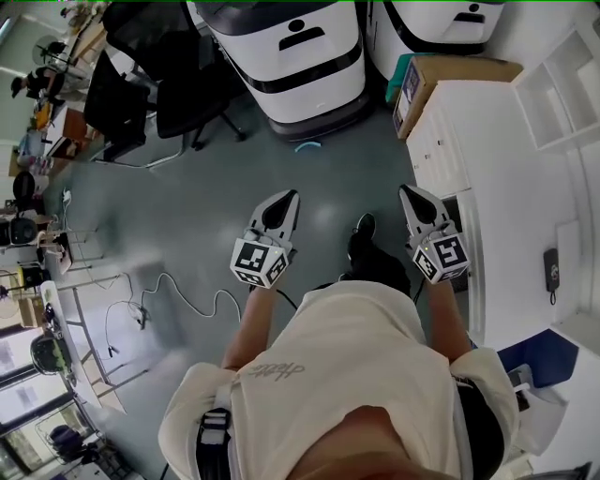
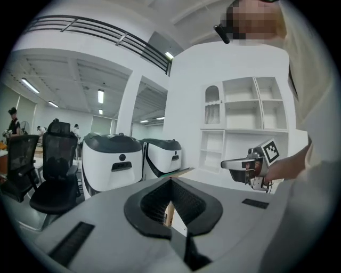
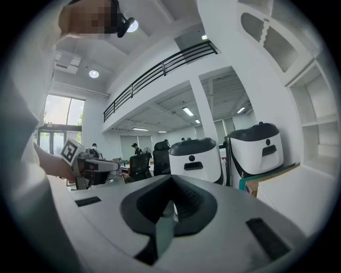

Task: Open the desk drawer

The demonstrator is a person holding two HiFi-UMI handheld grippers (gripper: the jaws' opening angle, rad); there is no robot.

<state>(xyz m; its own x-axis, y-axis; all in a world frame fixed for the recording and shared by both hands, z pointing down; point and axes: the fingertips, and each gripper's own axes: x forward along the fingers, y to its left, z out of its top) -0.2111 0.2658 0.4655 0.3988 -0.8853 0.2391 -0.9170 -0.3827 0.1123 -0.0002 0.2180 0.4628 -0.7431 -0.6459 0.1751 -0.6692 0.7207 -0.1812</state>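
Desk drawer (image 1: 433, 150) at right, likely rigid, best pulled by its front edge; left gripper (image 1: 292, 195) and right gripper (image 1: 405, 189) pressed together, empty

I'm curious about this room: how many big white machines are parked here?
2: one white machine ahead on the floor, the other just right of it. Others may be hidden.

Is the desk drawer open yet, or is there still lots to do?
Nothing is done yet: the drawers in the white desk all look shut. Right now the left gripper and right gripper are up in the air, jaws together, holding nothing. Left to do: reach a drawer, grab it and pull it out.
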